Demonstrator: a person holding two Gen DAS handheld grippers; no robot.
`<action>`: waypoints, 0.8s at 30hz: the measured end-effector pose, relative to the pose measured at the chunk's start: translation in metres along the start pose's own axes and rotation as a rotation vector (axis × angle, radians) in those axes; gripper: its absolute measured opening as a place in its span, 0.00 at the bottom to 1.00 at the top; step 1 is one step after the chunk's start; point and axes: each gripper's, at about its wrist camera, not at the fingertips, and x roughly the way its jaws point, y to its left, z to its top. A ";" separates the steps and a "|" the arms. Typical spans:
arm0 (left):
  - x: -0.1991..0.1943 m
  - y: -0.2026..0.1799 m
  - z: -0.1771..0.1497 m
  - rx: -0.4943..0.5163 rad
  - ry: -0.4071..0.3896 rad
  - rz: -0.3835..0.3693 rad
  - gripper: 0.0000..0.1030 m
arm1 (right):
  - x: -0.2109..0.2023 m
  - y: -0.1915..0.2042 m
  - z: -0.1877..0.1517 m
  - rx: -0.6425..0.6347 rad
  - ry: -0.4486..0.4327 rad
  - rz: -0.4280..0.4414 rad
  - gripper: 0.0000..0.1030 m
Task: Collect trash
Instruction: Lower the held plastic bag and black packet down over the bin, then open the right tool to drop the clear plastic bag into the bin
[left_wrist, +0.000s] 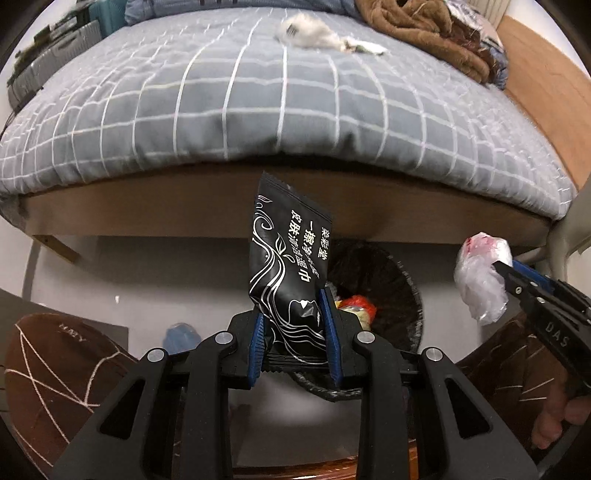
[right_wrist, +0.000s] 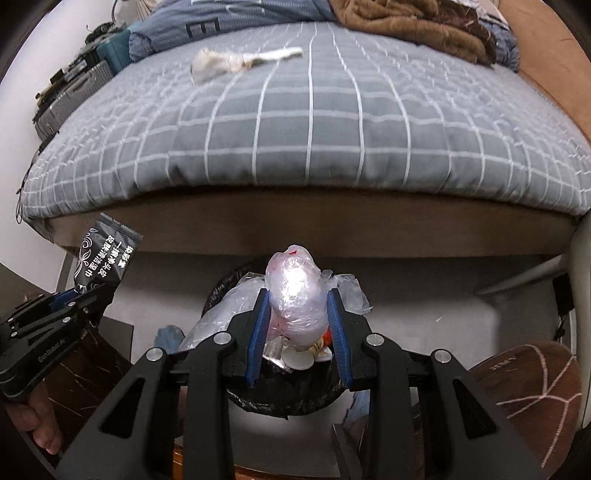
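We see a bedroom: a bed with a grey quilt in a white grid fills the far half, wooden frame under it, pale floor near us. A black-lined trash bin sits on the floor just in front of the bed frame, already holding mixed scraps, red and yellow bits on top.

Count: 2 hand-held grippers, 1 bin, 2 held trash items, 1 more piece on the bed. The left hand-held gripper is clenched on a black wet-wipe packet with white print, standing upright over the bin's left side. The right hand-held gripper is clamped on a crumpled clear plastic bag with a red spot, right above the bin opening. White crumpled trash lies far back on the quilt, well apart from both grippers. A brown blanket is heaped at the far right of the bed. 2 brown slippers: 1 near left, 1 near right. A grey suitcase stands far left.

Hard to tell: a blue thing on the floor left of the bin is blurred. The bin's near rim is hidden behind the gripper bodies. Fingers show at the right edge, cut off. The far trash is motion-blurred.
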 end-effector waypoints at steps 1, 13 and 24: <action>0.003 0.000 -0.001 0.001 0.007 0.004 0.26 | 0.005 -0.001 -0.001 0.004 0.012 0.001 0.30; 0.029 0.000 -0.006 -0.001 0.054 0.041 0.26 | 0.039 0.012 -0.002 -0.012 0.076 0.003 0.32; 0.040 -0.016 -0.001 0.017 0.069 -0.006 0.26 | 0.032 0.004 0.003 0.005 0.036 -0.013 0.74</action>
